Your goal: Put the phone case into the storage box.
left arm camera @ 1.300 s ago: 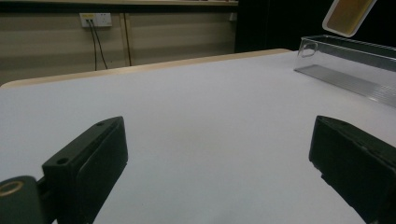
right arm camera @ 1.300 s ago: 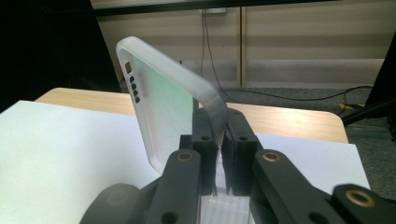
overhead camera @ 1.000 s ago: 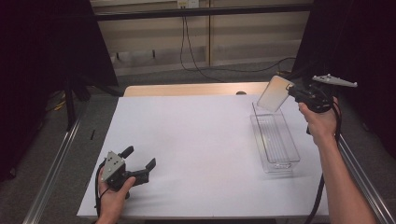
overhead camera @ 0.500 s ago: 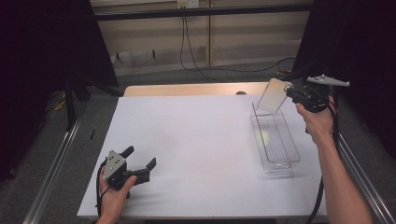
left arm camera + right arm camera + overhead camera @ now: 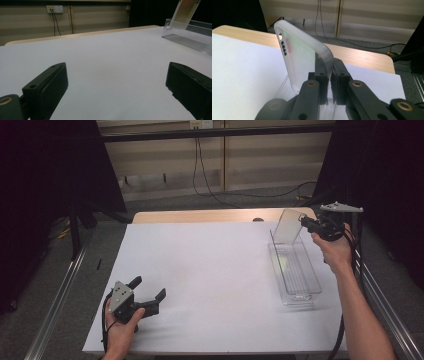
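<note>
Here, in the high view, the right gripper [image 5: 306,224] sits in the upper right of the frame, held in the person's right hand [image 5: 336,251]; its jaws are pinched on a translucent phone case [image 5: 289,226], which stands nearly upright, leaning a little, above the far end of a clear plastic tray [image 5: 296,270]. In the right gripper view the case [image 5: 300,53] rises from the lower centre toward the upper left; its rounded edge is clamped between the two black jaws, and the camera cut-out and a row of small holes show near its top corner; whether the case's lower edge touches the tray is hard to say, as the jaws cover that spot. The tray lies lengthways at the right of the white table sheet [image 5: 215,275], its near end toward the lower right; beyond the sheet a strip of wooden tabletop [image 5: 210,216] shows at upper centre.

The left gripper [image 5: 149,296] is at the lower left of the high view, in the person's left hand [image 5: 122,325], low over the sheet; its jaws are spread wide with nothing between them. In the left gripper view the two jaws stand at the bottom left and bottom right corners with bare white sheet [image 5: 107,72] between; the tray [image 5: 190,32] and the case [image 5: 186,11] appear at the upper right, well apart from this gripper.
</note>
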`<action>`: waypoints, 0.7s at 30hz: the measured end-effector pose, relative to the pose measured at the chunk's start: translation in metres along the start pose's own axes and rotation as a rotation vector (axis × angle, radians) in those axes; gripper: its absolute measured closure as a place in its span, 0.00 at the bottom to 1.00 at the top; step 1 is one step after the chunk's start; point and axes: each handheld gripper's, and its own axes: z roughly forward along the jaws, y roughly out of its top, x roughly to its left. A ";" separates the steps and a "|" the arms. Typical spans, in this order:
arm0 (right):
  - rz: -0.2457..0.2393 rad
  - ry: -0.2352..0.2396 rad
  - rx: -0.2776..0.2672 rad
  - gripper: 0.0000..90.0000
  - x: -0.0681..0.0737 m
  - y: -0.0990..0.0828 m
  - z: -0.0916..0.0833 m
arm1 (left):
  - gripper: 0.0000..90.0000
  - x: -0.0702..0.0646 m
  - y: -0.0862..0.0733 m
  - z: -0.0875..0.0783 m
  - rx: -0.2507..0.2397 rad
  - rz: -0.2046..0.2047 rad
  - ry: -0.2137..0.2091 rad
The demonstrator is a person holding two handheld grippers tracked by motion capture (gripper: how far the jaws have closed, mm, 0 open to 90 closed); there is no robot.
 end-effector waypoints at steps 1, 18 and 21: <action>-0.004 -0.003 0.001 0.94 0.000 0.000 0.001 | 0.05 0.000 0.000 0.000 -0.001 -0.001 0.000; -0.031 0.001 0.045 0.94 -0.001 -0.005 0.015 | 0.05 -0.001 0.000 0.000 0.016 0.004 0.001; -0.032 0.001 0.049 0.94 -0.002 -0.005 0.017 | 0.05 -0.001 0.000 0.001 0.010 0.002 -0.002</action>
